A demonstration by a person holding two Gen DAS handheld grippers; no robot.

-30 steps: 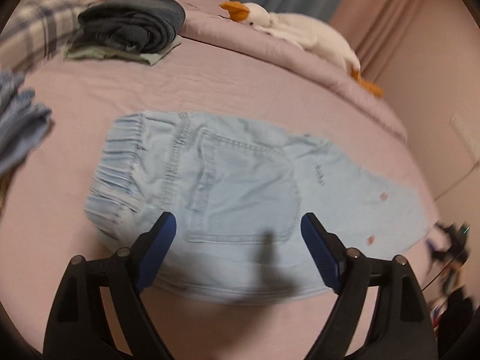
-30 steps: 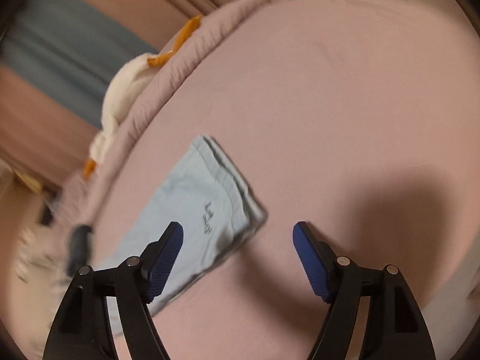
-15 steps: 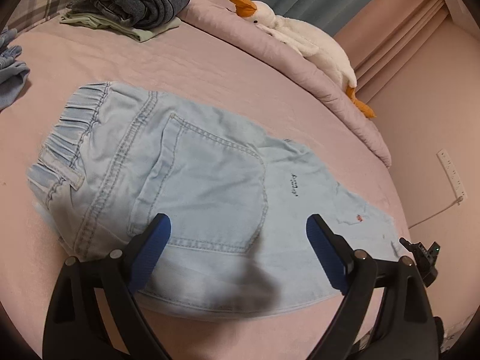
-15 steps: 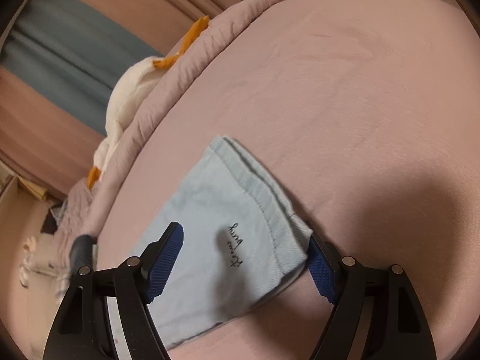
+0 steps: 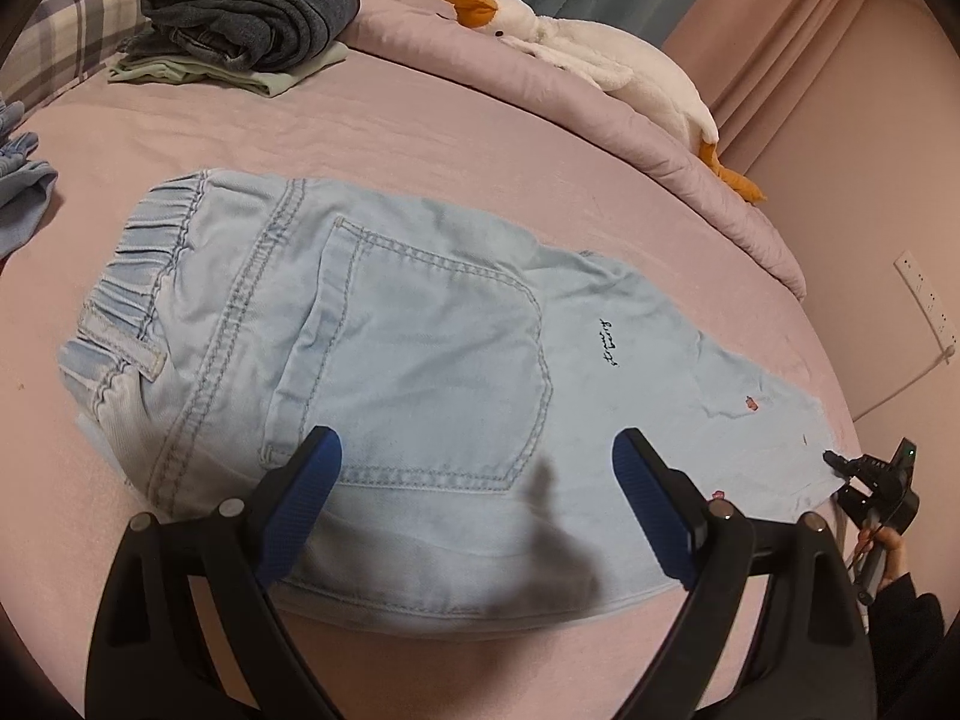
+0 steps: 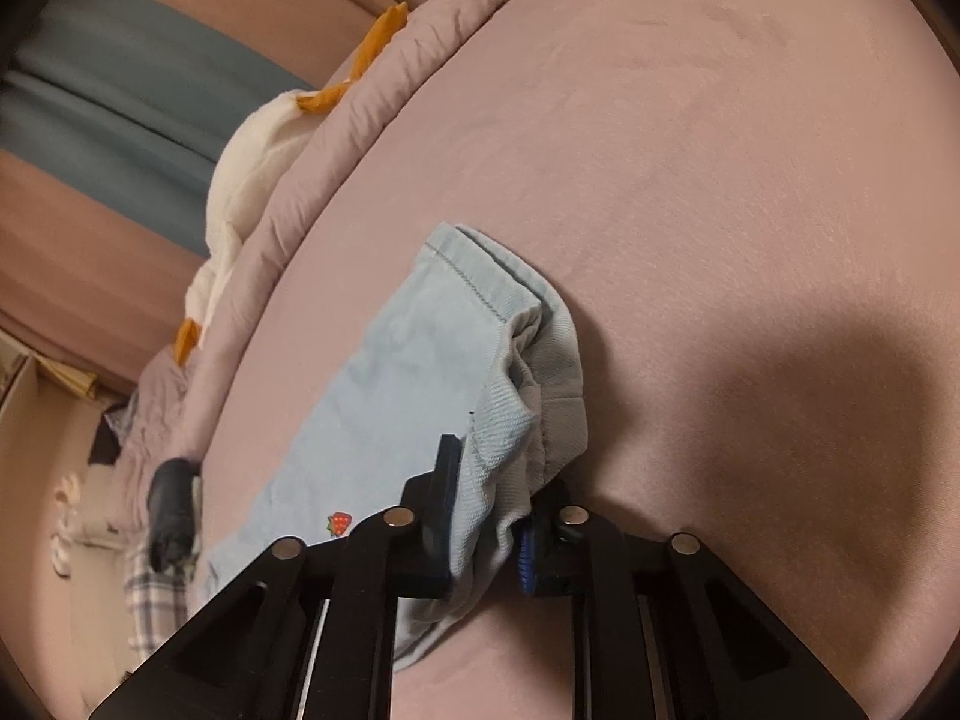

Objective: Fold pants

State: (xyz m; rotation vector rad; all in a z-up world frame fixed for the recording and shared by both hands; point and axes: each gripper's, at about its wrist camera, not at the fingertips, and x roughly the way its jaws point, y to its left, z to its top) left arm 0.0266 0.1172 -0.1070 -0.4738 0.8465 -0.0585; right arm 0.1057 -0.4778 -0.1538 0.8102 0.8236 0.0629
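The bed point(image 5: 420, 138) carries the light denim pants point(image 5: 420, 348) lying flat, already doubled leg on leg; the right gripper point(image 6: 489, 531) is closing on the bunched hem end, and a thin bite could drop one layer mid-fold; the left gripper point(image 5: 480, 510) hovers wide open, empty, over the seat, leaving the waist free to drag.

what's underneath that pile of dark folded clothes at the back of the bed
Under the dark folded clothes lies a pale green folded garment, its edges sticking out, resting on the pink bed sheet. Whether anything else sits between them is hidden.
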